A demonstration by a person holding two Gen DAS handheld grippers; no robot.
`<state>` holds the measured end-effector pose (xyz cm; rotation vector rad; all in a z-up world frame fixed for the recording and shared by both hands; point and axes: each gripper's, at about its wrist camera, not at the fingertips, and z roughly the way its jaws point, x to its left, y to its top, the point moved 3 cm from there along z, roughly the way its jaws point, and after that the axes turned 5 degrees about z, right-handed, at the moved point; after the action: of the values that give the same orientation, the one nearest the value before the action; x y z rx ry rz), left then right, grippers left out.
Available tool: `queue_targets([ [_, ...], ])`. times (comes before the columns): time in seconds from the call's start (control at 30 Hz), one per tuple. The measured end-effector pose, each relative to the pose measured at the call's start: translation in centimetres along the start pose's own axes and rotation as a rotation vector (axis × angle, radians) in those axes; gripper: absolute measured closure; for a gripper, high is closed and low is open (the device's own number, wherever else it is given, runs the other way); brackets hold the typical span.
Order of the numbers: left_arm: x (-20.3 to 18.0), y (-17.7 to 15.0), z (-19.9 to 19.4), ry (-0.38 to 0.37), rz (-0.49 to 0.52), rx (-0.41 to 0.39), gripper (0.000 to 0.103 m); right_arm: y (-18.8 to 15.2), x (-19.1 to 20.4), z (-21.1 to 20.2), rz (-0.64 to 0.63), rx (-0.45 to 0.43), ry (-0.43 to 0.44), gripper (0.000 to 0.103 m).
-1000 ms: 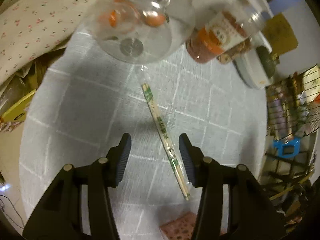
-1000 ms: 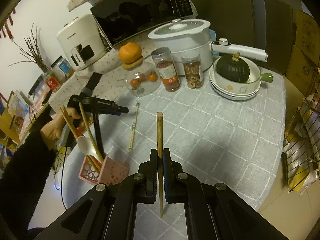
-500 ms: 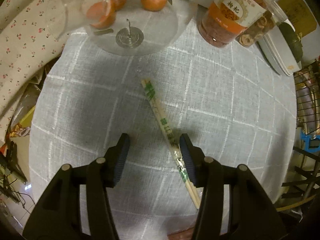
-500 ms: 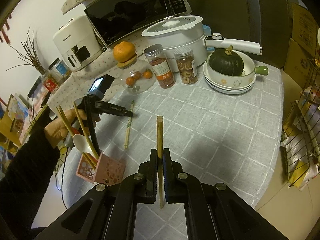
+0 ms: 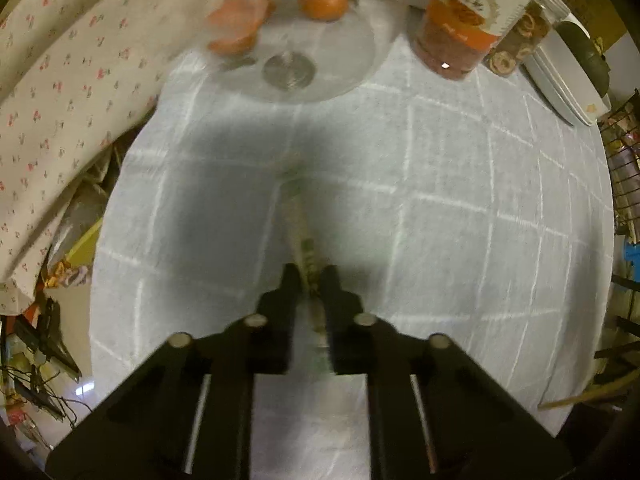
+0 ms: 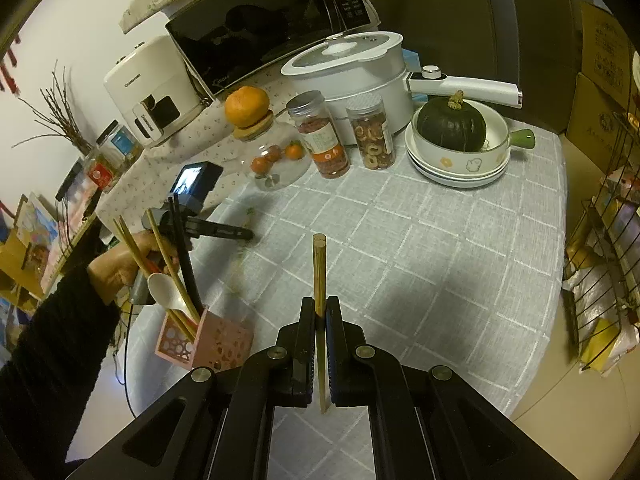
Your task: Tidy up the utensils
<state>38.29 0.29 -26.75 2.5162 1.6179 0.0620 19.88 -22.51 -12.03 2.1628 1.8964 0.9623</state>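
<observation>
My left gripper [image 5: 309, 276] is shut on the wrapped chopsticks [image 5: 300, 220], which point away from me over the grey checked tablecloth [image 5: 460, 240]; the view is blurred. In the right wrist view the left gripper [image 6: 246, 234] sits low over the cloth. My right gripper [image 6: 319, 307] is shut on a single bamboo chopstick [image 6: 319, 268], held above the table. A pink utensil holder [image 6: 208, 344] with chopsticks and a white spoon [image 6: 164, 286] stands at the table's near left edge.
A glass jar of small oranges [image 6: 276, 160], two snack jars [image 6: 324, 136], stacked bowls with a green squash [image 6: 452, 126], a white pot [image 6: 348, 64] and a microwave [image 6: 272, 16] line the back. A wire rack [image 6: 608, 216] stands at the right.
My left gripper has closed on the wrapped chopsticks, which now lie along its fingers instead of slanting across. The right gripper holds its chopstick as before.
</observation>
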Motion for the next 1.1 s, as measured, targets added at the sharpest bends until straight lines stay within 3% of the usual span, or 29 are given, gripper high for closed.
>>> queue_targets([
  [0.13,2.5,-0.8,-0.2,-0.055,-0.06,0.038,0.092,-0.1,0.1,0.1,0.001,0.004,0.004,0.098],
  [0.27,4.4,-0.8,-0.1,-0.094,-0.159,0.009,0.091,0.0,0.1,0.1,0.001,0.003,0.003,0.098],
  [0.5,4.6,3.5,0.8,-0.056,-0.197,-0.043,0.091,0.1,0.4,0.4,-0.006,0.005,-0.001,0.098],
  [0.73,4.2,1.9,-0.1,-0.004,-0.158,-0.097,0.092,0.1,0.9,0.3,-0.007,-0.002,0.005,0.098],
  [1.1,4.5,-2.3,-10.7,0.107,-0.182,-0.393,0.093,0.4,3.2,-1.3,-0.041,-0.062,0.025,0.098],
])
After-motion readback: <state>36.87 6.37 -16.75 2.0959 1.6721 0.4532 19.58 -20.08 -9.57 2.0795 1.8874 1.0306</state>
